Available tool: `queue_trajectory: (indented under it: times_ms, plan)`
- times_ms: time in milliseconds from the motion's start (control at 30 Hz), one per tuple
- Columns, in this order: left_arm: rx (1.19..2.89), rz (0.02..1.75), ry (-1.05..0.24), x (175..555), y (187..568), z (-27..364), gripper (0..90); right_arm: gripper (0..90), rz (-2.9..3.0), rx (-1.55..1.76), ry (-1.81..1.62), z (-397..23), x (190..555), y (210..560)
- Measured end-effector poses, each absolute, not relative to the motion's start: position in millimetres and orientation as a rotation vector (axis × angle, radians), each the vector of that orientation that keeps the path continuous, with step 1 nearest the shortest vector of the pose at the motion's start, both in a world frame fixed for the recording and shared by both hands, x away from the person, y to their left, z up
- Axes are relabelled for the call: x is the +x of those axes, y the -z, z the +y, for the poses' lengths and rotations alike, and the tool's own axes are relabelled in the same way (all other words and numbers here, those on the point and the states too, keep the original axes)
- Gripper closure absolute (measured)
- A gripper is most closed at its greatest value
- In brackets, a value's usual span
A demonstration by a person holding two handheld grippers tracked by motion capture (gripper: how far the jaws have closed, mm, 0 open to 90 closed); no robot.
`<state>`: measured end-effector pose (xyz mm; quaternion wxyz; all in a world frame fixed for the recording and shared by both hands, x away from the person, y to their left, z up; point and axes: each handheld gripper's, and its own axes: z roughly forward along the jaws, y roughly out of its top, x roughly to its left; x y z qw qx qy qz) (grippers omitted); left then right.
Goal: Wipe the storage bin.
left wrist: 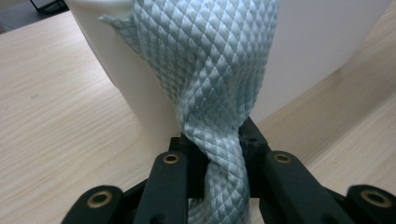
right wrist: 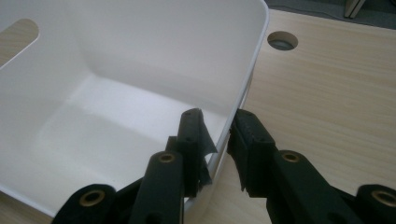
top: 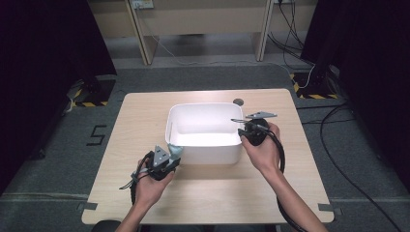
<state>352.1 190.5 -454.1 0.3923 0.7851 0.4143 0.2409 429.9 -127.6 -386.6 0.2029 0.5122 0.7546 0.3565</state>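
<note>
Evidently the left gripper (left wrist: 215,154) is clamped on a twisted pale-green cloth (left wrist: 210,70) that rises ahead of its jaws against the white tub's (top: 205,145) outer corner — ready for wiping, probably. Meanwhile the right gripper (right wrist: 218,135) straddles the tub's rim — steadying it — though actual pressure can't be judged.

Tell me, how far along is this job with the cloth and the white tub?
Done: the left gripper has its jaws shut on the pale blue cloth, beside the white tub. In hand: the right gripper straddles the tub's rim, one jaw inside, one outside. Left, probably: putting the cloth in; the tub looks empty.
</note>
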Motion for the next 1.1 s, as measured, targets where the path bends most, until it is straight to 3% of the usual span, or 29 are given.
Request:
queue_trajectory:
  times_ms: [1100]
  plan:
    - [1.995,1.119,-0.567,360,474,186,77.0,73.5,2.105,1.404,-1.002,-125,430,388]
